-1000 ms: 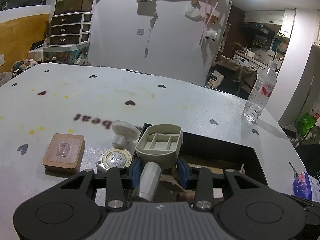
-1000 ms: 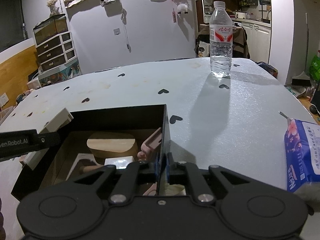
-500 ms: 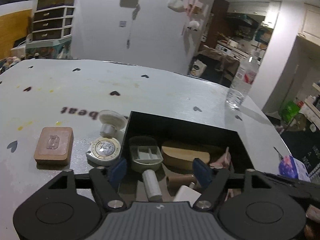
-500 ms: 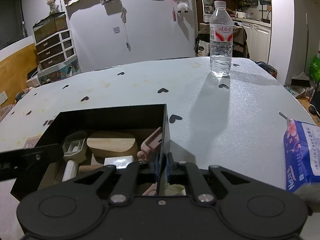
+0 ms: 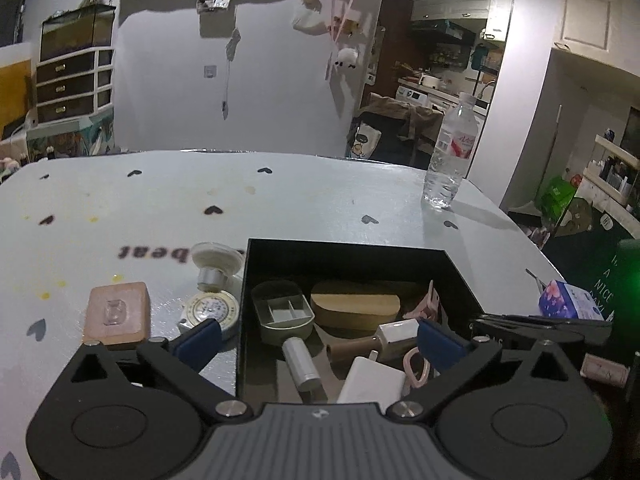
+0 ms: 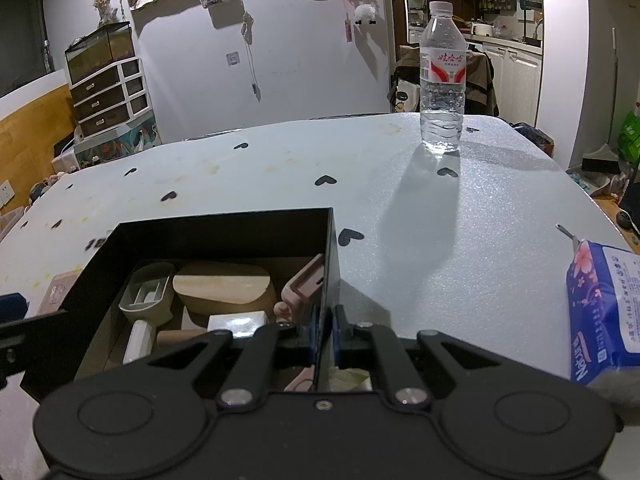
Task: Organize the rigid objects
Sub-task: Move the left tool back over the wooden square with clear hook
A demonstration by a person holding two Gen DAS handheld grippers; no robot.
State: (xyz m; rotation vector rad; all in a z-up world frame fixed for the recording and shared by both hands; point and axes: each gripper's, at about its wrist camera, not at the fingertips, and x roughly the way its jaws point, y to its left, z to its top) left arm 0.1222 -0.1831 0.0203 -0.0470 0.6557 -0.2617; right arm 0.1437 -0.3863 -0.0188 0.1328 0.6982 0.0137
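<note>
A black box (image 5: 344, 248) sits on the table and holds several objects: a grey scoop with a silver handle (image 5: 282, 314), a wooden oval block (image 5: 354, 308), a white block and pink clips. My left gripper (image 5: 316, 340) is open and empty above the box's near left part. My right gripper (image 6: 326, 330) is shut on the box's right wall (image 6: 330, 264). The scoop (image 6: 148, 296) lies in the box's left side in the right wrist view. A pink wooden block (image 5: 116, 314), a round tin (image 5: 212, 310) and a white capped piece (image 5: 214, 260) lie on the table left of the box.
A water bottle (image 6: 442, 80) stands at the table's far right. A blue tissue pack (image 6: 604, 312) lies at the right edge. The white table (image 6: 460, 240) has black heart marks.
My left gripper opened and let go of the grey scoop, which now lies inside the box. The left gripper drew back and up. The right gripper has not moved.
</note>
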